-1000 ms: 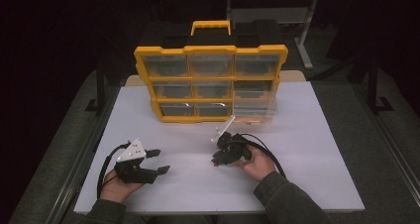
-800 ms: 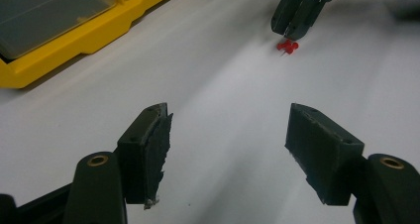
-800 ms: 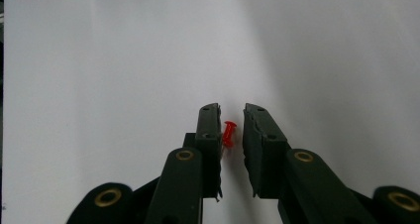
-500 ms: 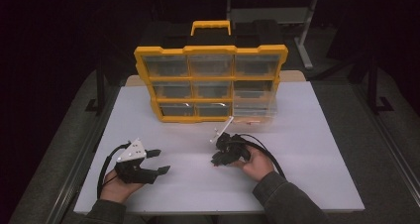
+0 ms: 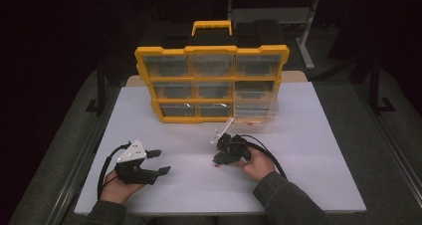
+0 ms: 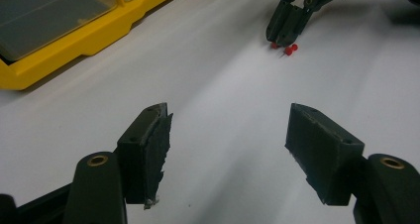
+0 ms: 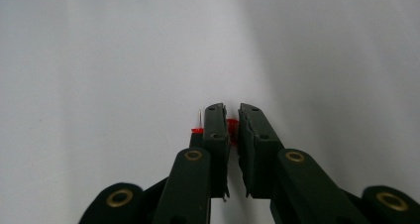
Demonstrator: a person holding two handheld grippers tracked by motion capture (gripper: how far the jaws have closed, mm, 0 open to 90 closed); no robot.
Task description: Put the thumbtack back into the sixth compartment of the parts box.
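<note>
organizer (image 5: 211, 83): drawers look empty-ish, can't tell | right gripper (image 7: 233, 122): just closing on red pushpin (image 7: 232, 125) | left gripper (image 6: 228, 135): wide, empty

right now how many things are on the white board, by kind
red push pins: 2, one between the right gripper's closing jaws
yellow organizer case: 1
grippers: 2, left gripper open
total: 5

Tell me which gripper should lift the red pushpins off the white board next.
Right. The right gripper has just been closing, with one red pushpin between its jaws and a second pushpin beside them. The left gripper rests open, well apart from both.
</note>
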